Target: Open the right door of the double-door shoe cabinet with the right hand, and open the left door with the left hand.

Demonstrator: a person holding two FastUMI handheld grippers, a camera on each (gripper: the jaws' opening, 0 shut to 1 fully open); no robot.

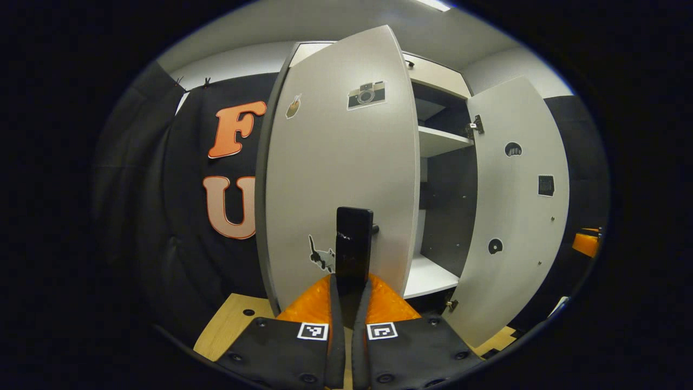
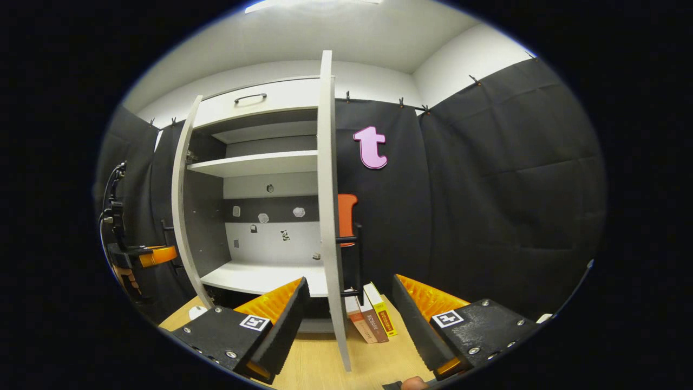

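On the light wooden desk (image 2: 319, 360) the white double-door shoe cabinet (image 2: 260, 162) is standing with both doors swung out, in front of the black cloth wall (image 2: 487, 189).

From the left gripper view, the left tongs (image 1: 352, 292) are clenching the black vertical bar handle (image 1: 354, 244) of the left white door (image 1: 335, 179); both fingers (image 1: 303, 311) are pressing on the lower part of the handle, and the handle is rising up between them. This door is standing partly open and is carrying a camera sticker (image 1: 366, 95) near its top and a small cat sticker (image 1: 322, 254) low down, just beside the handle. Behind its free edge the inside of the cabinet is showing: a white upper shelf (image 1: 441, 142) and a white bottom board (image 1: 430, 276). The right white door (image 1: 514, 216) is standing wide open at the far side, and we are seeing its inner face with the hinge (image 1: 475, 125) near the top.

From the right gripper view, the right tongs (image 2: 349, 319) are released, with the fingers (image 2: 279, 317) spread well apart. The right door is standing edge-on between the two fingers, and neither finger is touching it. Its black handle (image 2: 354, 260) is sticking out on the right side of the door edge. Three upright books (image 2: 373, 319) are standing on the desk just behind the door, near the cloth wall. At the far left, the other gripper (image 2: 138, 254) is showing beside the left door.
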